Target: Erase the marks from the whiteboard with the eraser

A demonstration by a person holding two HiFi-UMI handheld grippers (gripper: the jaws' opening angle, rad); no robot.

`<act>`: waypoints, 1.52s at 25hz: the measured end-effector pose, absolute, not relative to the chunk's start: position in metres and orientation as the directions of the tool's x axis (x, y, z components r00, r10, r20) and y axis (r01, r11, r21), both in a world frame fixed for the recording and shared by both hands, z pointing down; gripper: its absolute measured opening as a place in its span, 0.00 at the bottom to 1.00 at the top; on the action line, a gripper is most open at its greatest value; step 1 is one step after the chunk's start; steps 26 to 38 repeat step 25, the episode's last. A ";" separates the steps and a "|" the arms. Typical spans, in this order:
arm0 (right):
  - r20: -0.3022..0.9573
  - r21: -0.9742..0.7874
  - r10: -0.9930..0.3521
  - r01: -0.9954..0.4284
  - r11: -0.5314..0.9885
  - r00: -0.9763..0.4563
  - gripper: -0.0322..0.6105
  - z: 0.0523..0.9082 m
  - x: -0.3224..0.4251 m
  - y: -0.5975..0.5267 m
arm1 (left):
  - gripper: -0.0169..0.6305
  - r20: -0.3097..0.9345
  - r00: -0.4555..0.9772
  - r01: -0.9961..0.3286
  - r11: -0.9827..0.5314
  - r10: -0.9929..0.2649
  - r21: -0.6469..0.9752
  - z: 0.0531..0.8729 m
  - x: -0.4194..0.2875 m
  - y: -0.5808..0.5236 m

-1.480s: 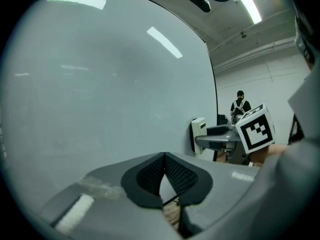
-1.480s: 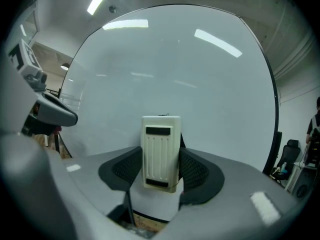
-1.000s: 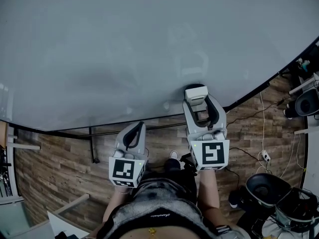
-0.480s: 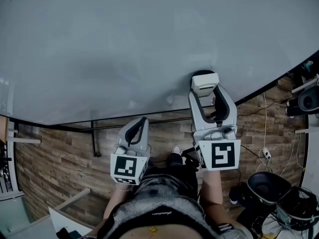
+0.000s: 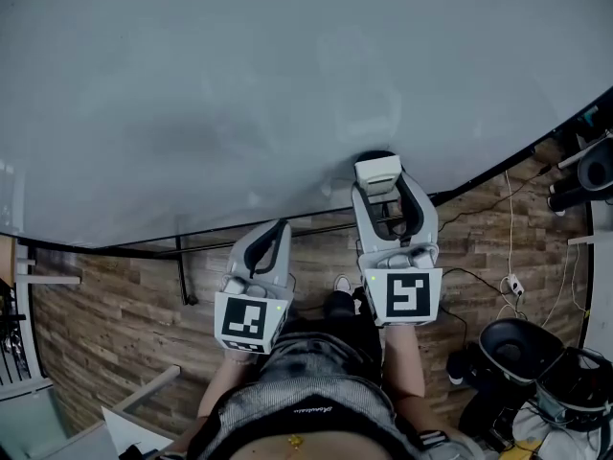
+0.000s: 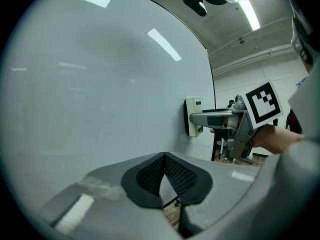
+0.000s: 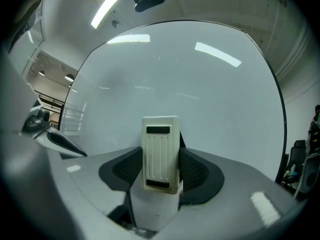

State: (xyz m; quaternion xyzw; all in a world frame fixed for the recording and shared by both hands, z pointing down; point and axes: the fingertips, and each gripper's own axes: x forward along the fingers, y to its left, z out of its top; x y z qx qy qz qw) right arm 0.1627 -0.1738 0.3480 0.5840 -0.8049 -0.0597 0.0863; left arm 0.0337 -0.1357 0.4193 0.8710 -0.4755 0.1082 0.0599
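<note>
The right claw point(image 5: 383, 188), pinching the eraser point(image 5: 376, 171) flat against the whiteboard point(image 5: 239, 84) near its lower edge, has swept back leftward. The faint marks above it no longer show, so wiping looks nearly finished. The left claw point(image 5: 266, 242) hangs pressed together, empty.

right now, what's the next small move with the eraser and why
Probably slide the eraser a little left along the whiteboard. The right gripper clamps it in its jaws, flat on the board near the lower edge, and a faint smudge seems to sit just left of it.
</note>
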 end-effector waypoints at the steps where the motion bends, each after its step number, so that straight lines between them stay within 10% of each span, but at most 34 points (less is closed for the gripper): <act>1: 0.074 0.198 -0.951 -0.930 0.310 -0.301 0.42 0.348 0.162 -0.173 | 0.03 0.243 0.527 -0.839 -0.545 -0.814 -0.005 0.418 0.034 -0.137; 38: 0.060 0.180 -0.957 -0.940 0.289 -0.283 0.42 0.339 0.182 -0.140 | 0.03 0.197 0.555 -0.824 -0.567 -0.808 -0.005 0.401 0.058 -0.125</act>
